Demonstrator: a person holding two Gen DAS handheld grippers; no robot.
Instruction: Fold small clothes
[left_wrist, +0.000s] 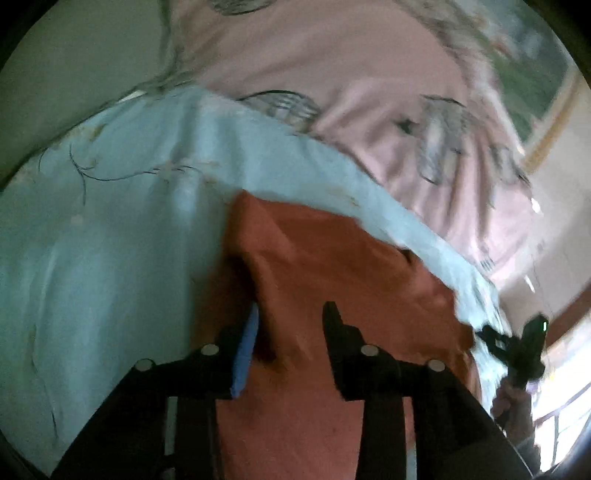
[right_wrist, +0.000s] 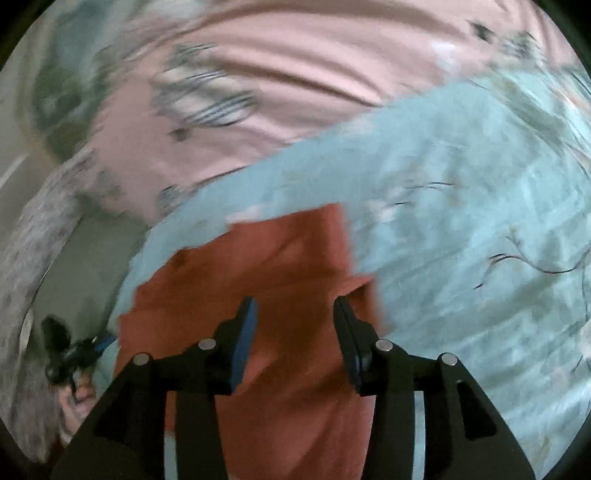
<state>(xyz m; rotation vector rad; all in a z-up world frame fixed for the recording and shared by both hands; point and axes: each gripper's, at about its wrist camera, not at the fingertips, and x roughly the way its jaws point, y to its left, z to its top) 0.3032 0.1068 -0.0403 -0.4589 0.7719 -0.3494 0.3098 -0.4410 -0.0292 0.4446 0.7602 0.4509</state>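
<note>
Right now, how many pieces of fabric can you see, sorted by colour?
Rust-orange small cloth garment: 1
Pale blue floral sheet: 1
Pink printed cloth: 1
Total: 3 pieces of fabric. Both views are blurred, so I cannot tell whether the pink and blue are separate pieces.

Flat bedding (right_wrist: 461, 221) round garment (right_wrist: 258, 277), unobstructed

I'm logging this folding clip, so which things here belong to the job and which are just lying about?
Job:
rust-orange garment
left claw, open
right claw, open

Lying about:
light blue floral sheet
pink patterned bedding
</note>
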